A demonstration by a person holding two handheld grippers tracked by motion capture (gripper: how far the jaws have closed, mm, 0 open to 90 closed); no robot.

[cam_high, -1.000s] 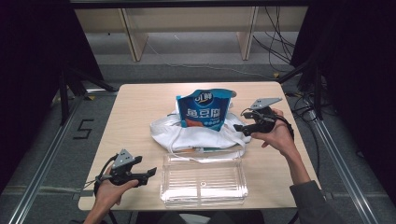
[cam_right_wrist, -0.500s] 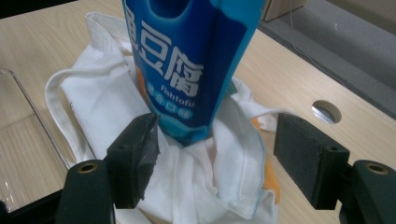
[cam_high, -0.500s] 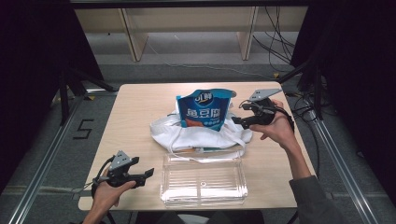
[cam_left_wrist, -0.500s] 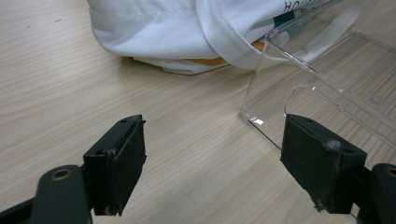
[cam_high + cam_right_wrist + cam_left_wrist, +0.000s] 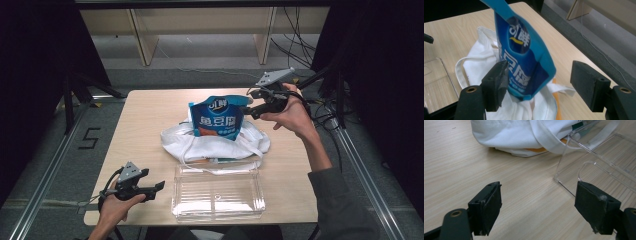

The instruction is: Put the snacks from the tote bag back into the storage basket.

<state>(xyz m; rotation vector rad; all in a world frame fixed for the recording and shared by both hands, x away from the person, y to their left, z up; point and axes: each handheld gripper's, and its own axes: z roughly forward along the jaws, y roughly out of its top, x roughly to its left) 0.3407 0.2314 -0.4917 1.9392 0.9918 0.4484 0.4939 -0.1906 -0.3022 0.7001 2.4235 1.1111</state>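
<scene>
Closest to you, your left gripper (image 5: 159, 187) rests on the pale wooden table (image 5: 145, 115) with its jaws wide and nothing in them, waiting beside the clear plastic box (image 5: 218, 192). Past the box lies the soft white cloth bag (image 5: 220, 146). The tall blue snack pouch (image 5: 218, 117) stands up out of it. Farthest away, your right gripper (image 5: 537, 82) has its jaws wide around the pouch's edge, not squeezing, likely so you can grab it.
</scene>
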